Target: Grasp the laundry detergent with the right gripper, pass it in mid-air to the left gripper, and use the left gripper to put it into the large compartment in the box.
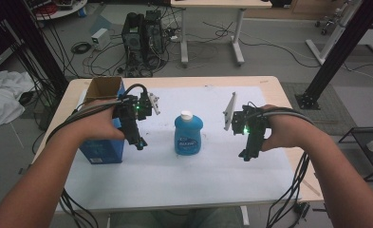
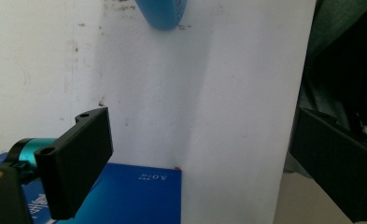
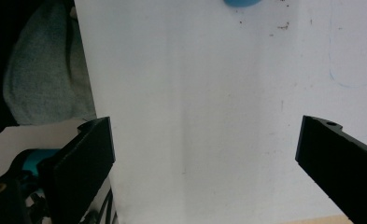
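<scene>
Bottle [image 1: 188,134] of smooth blue plastic with a white cap stands upright on the white mat [image 1: 174,171], between the left gripper [image 1: 140,142] and right gripper [image 1: 247,154]; both have jaws spread wide, holding nothing. High view adds the blue cardboard box [image 1: 102,118], open on top, under the left hand.

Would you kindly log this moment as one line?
left gripper: open, above box | right gripper: open, holding nothing | bottle: upright on mat, between grippers, untouched
</scene>
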